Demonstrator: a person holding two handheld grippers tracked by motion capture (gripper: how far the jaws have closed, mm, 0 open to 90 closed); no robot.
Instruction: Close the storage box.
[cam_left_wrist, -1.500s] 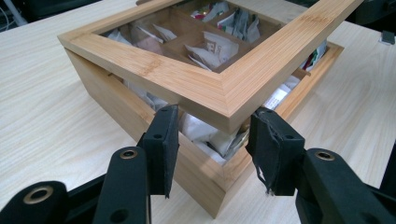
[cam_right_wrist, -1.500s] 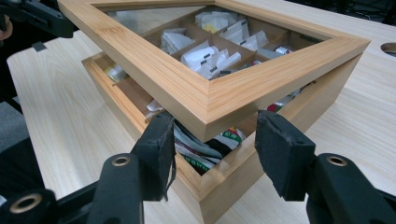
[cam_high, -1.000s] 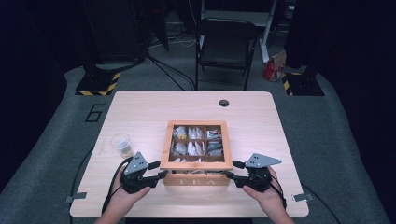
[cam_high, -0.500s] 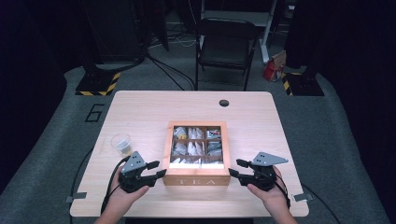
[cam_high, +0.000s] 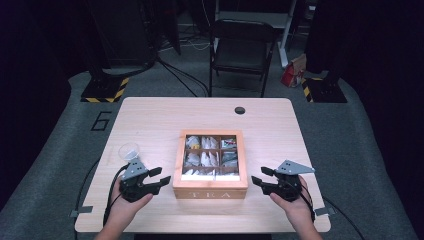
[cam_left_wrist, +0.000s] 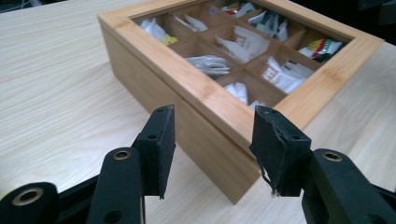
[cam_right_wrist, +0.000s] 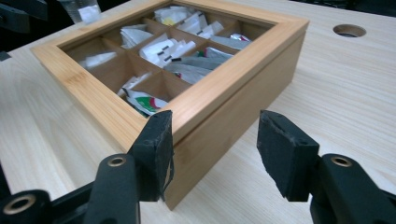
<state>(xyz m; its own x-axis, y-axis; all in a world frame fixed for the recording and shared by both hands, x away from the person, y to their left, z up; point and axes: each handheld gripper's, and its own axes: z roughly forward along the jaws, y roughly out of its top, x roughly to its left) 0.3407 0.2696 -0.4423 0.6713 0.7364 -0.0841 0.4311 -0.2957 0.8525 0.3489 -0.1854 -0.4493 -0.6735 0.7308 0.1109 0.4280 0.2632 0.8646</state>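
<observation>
Inventory: one wooden tea box (cam_high: 210, 189) with nine compartments holding tea bags, number uncountable; one clear plastic cup (cam_high: 129, 151) at its nine o'clock; two grippers, left (cam_high: 159, 179), right (cam_high: 258, 178); one table (cam_high: 165, 120); one chair (cam_high: 240, 50) at twelve o'clock

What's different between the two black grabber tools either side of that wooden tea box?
The left gripper sits close to the tea box, jaws nearly at its left front corner; the right gripper sits a little farther off its right front corner. The right gripper's grey plate juts out level; the left gripper's plate tilts up. Beside the left gripper stands a clear cup; nothing stands beside the right. Both are hand-held, jaws open, pointing inward at the box.
</observation>
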